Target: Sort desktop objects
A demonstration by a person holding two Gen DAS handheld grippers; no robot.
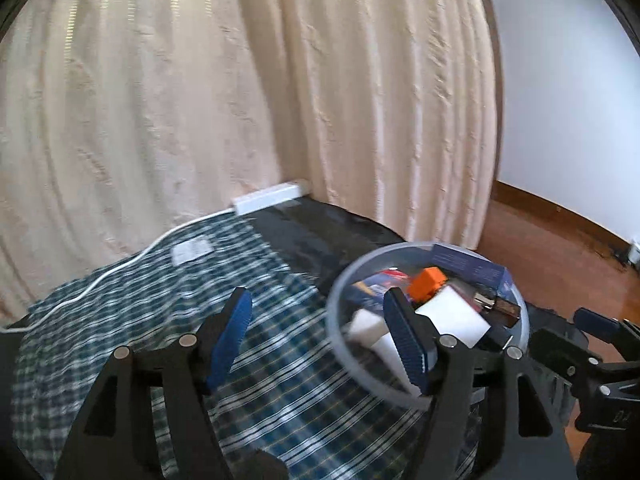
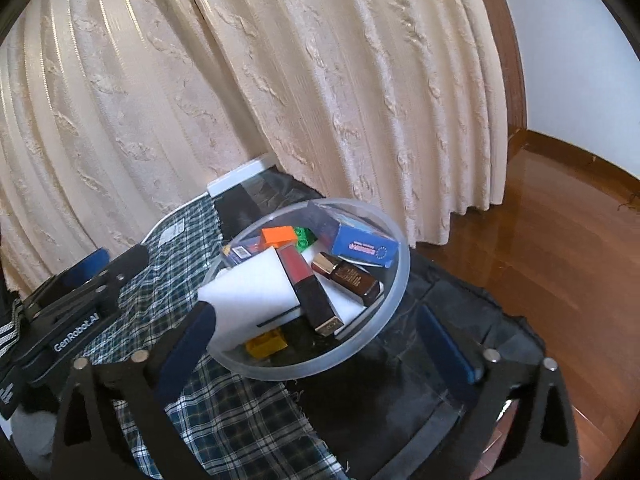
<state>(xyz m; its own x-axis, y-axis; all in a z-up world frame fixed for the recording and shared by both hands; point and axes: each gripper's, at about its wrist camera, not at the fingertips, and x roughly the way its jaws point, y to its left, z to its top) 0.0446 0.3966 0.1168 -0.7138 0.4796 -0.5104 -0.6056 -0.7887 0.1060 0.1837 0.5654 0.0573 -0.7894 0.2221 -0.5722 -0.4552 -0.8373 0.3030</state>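
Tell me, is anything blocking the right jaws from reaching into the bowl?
Nothing visible does. The right gripper stands open just in front of the clear bowl, whose top is uncovered. Inside, the lipstick tube lies on top, easy to reach.

On my left gripper (image 2: 76, 300), seen from my right wrist, white letters read "GenRobot.AI". The print on the blue box (image 2: 360, 246) in the bowl (image 2: 394, 292) is too blurred to read.
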